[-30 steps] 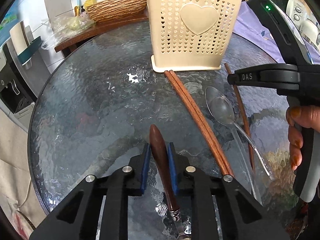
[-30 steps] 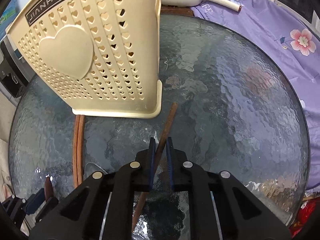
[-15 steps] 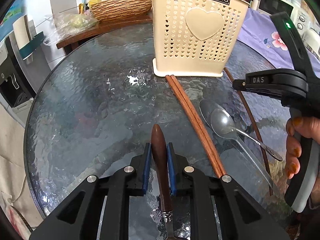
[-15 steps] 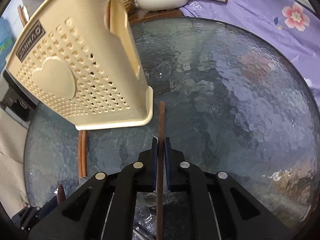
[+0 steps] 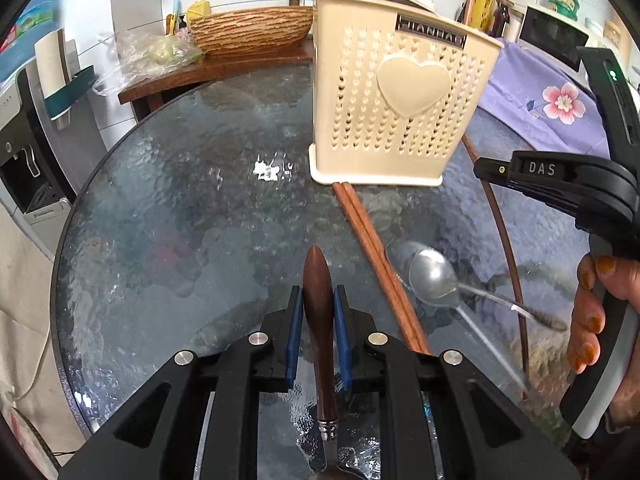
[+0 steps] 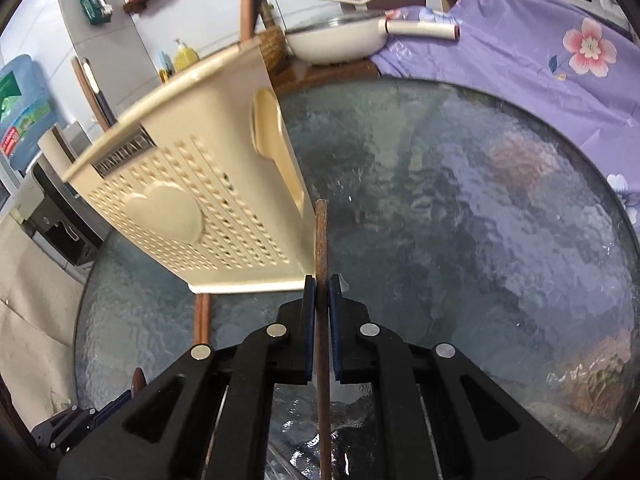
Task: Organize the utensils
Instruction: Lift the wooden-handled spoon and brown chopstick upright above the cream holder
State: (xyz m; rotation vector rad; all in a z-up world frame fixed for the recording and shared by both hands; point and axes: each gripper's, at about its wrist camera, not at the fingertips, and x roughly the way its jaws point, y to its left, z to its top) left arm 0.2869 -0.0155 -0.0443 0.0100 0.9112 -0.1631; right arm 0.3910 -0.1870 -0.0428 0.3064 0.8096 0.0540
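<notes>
Right wrist view: right gripper (image 6: 322,292) clamps a single chopstick (image 6: 321,248), left gripper (image 5: 316,308) pinches a wooden-handled utensil (image 5: 318,280); next, judging by layout, tip both into the cream holder (image 5: 396,100)

Rippled glossy glass table (image 5: 168,216); perforated matt plastic holder (image 5: 396,120); shiny metal spoons (image 5: 434,280).

Two claw-mounted fisheyes, shared holder (image 5: 400,96)

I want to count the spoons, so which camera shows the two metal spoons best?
The left wrist view: both metal spoons lie fully visible on the glass table. The right wrist view does not show them clearly.
</notes>
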